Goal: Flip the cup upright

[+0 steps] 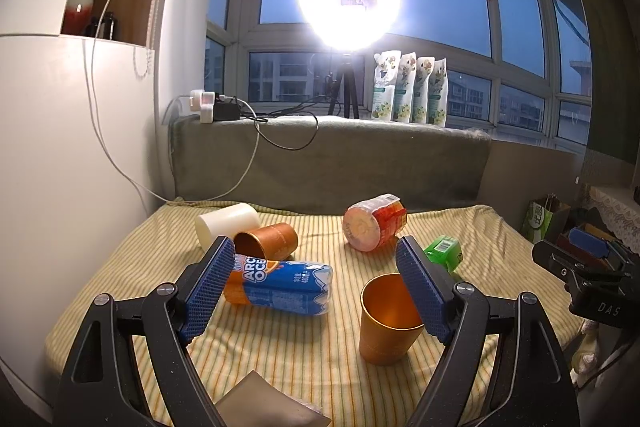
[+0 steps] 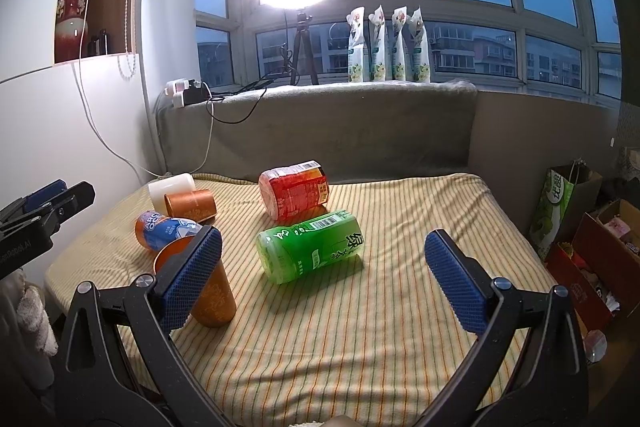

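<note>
The worktop (image 2: 400,307) carries a yellow striped cloth (image 1: 280,359) that covers its whole surface. A blue-and-orange bottle pack (image 1: 280,285) lies on its side left of centre; a red bottle pack (image 2: 294,193) lies near the far edge, and a green bottle pack (image 2: 310,247) lies at the centre. A white cylinder (image 1: 226,223) lies toward the far left corner, with a second copper cup (image 1: 268,239) on its side just beside it. The copper cup (image 1: 386,321) stands upright, mouth up, near the front left part of the worktop. The left gripper (image 1: 316,287) holds its fingers (image 1: 210,287) apart, clamped on nothing; its right finger overlaps the cup rim in view. The right gripper (image 2: 320,279) also has its fingers (image 2: 456,283) apart and empty.
</note>
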